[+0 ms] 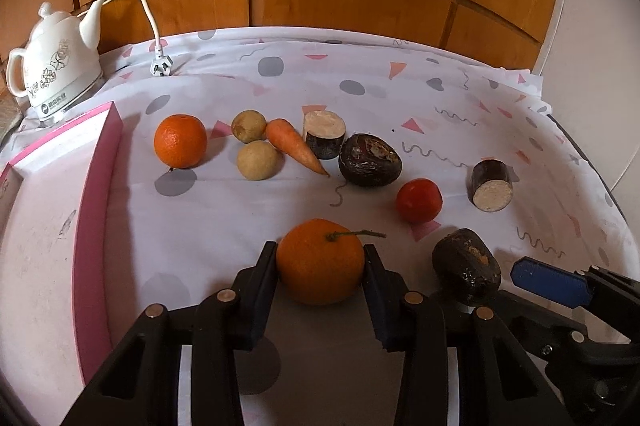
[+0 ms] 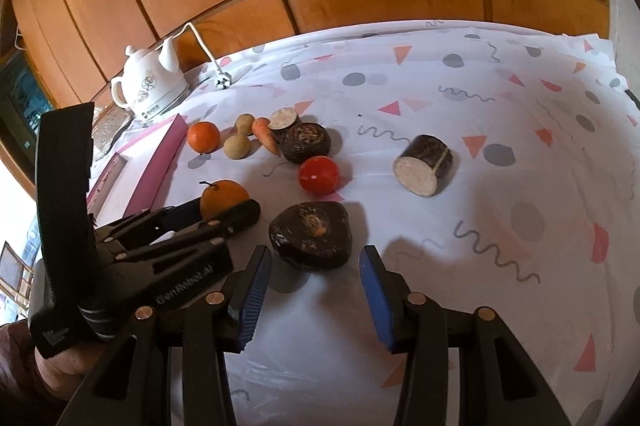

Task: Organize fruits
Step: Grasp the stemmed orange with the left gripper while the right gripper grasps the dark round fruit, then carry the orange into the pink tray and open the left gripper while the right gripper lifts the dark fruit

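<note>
Gripping the stemmed orange [image 1: 320, 262], the left gripper [image 1: 320, 258] has its jaws pressed against both sides of the fruit, which sits on the patterned desk [image 1: 460, 98] just beside the pink box [image 1: 96, 210]. Farther from that box, the right gripper [image 2: 316, 266] hangs with jaws released and apart, empty, just short of a dark root chunk [image 2: 310, 236]. Beyond lie a tomato [image 1: 419, 200], a carrot [image 1: 294, 144] and a second orange [image 1: 181, 141].

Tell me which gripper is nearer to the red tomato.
Right, though only narrowly. The right gripper hangs open behind the dark root, with the red tomato just beyond that. The left gripper is clamped on the stemmed orange, off to the tomato's side.
</note>
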`<state>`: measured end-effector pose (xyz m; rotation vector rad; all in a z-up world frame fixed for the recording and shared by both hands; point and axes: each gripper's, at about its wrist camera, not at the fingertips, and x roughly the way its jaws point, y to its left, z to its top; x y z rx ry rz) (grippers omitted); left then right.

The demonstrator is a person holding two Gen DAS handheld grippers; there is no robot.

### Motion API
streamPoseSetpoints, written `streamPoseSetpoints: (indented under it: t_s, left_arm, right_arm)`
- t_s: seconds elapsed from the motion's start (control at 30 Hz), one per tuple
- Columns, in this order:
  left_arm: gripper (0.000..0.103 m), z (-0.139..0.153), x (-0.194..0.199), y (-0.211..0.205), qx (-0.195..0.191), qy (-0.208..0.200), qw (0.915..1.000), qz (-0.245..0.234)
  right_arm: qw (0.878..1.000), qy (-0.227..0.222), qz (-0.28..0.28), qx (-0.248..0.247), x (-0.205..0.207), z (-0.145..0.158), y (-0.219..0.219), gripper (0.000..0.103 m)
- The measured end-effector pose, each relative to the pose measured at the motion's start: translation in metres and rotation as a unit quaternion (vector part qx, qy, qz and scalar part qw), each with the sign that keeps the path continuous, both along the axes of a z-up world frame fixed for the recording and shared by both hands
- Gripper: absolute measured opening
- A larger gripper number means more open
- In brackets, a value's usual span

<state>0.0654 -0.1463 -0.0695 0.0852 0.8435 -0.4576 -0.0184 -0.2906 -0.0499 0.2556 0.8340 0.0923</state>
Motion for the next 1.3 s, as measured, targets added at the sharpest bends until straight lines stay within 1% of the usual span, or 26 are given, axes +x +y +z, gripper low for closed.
streamPoseSetpoints:
  t_s: [0.13, 0.33, 0.53, 0.67, 0.8, 0.9, 1.17, 1.3]
  left_arm:
    - [0.040, 0.001, 0.000, 0.005, -0.018, 0.000, 0.9998, 0.006]
    - [0.040, 0.000, -0.002, 0.009, -0.024, -0.001, 0.9996, 0.017]
    - [0.041, -0.003, -0.003, 0.008, -0.017, -0.008, 0.9997, 0.015]
    - [0.041, -0.003, -0.003, 0.007, -0.013, -0.012, 0.9997, 0.015]
    - [0.040, -0.002, -0.005, 0.006, -0.009, -0.019, 0.9996, 0.017]
    - [0.040, -0.003, -0.006, 0.006, -0.010, -0.020, 0.9996, 0.019]
    - [0.039, -0.003, -0.007, 0.003, 0.005, -0.027, 0.9994, 0.019]
    - [0.038, 0.000, -0.006, 0.005, 0.005, -0.023, 0.9994, 0.024]
  right_arm:
    - [1.000, -0.002, 0.005, -0.002, 0.004, 0.001, 0.002, 0.047]
    - [1.000, -0.003, 0.015, -0.004, 0.016, 0.000, 0.005, 0.049]
    - [1.000, 0.002, 0.016, -0.003, 0.025, -0.005, 0.004, 0.050]
    - [1.000, -0.006, 0.026, -0.010, 0.028, -0.007, 0.004, 0.050]
    - [0.999, -0.011, 0.038, -0.033, 0.033, -0.012, 0.003, 0.050]
    - [0.997, -0.028, 0.035, -0.060, 0.031, -0.013, 0.005, 0.050]
    - [0.996, -0.047, 0.024, -0.066, 0.029, -0.017, 0.004, 0.050]
    - [0.995, -0.049, 0.021, -0.084, 0.029, -0.016, 0.009, 0.049]
